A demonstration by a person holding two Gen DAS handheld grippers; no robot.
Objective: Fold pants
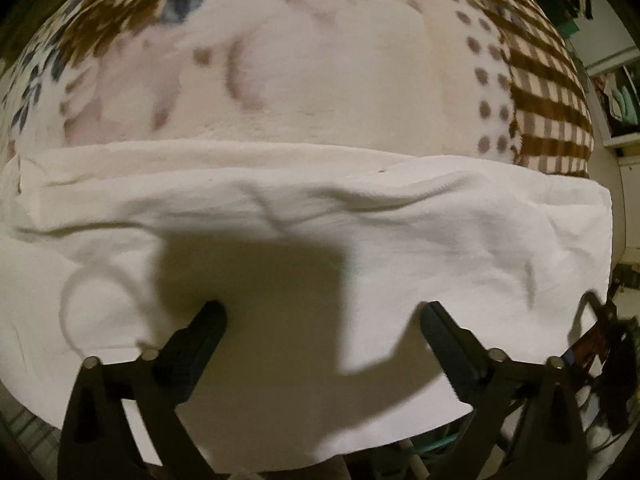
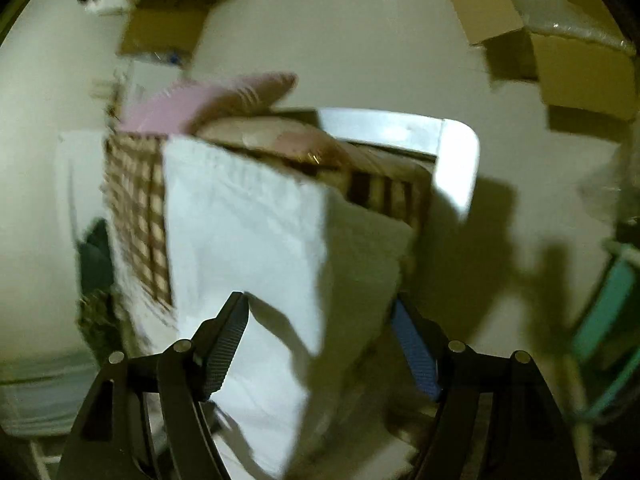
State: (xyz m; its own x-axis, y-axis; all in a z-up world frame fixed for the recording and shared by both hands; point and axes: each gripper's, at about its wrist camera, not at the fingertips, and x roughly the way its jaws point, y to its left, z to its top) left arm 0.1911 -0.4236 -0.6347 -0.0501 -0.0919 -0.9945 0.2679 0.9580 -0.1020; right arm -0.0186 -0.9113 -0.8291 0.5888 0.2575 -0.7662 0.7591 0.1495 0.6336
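Observation:
The white pants point(image 1: 320, 216) lie folded in a wide band across the patterned blanket, a drawstring loop at their left. My left gripper point(image 1: 322, 312) hovers just above their near edge, jaws wide open and empty, casting a shadow on the cloth. In the right wrist view the same white pants point(image 2: 248, 220) hang over the bed's corner, blurred. My right gripper point(image 2: 320, 308) is open over the hanging cloth, holding nothing.
The floral and checked blanket point(image 1: 320, 60) covers the bed beyond the pants. Shelves point(image 1: 616, 100) stand at the right. In the right wrist view, cardboard boxes point(image 2: 560, 48) sit on the floor, a white bed frame point(image 2: 456, 152) and a teal object point(image 2: 608, 312) at the right.

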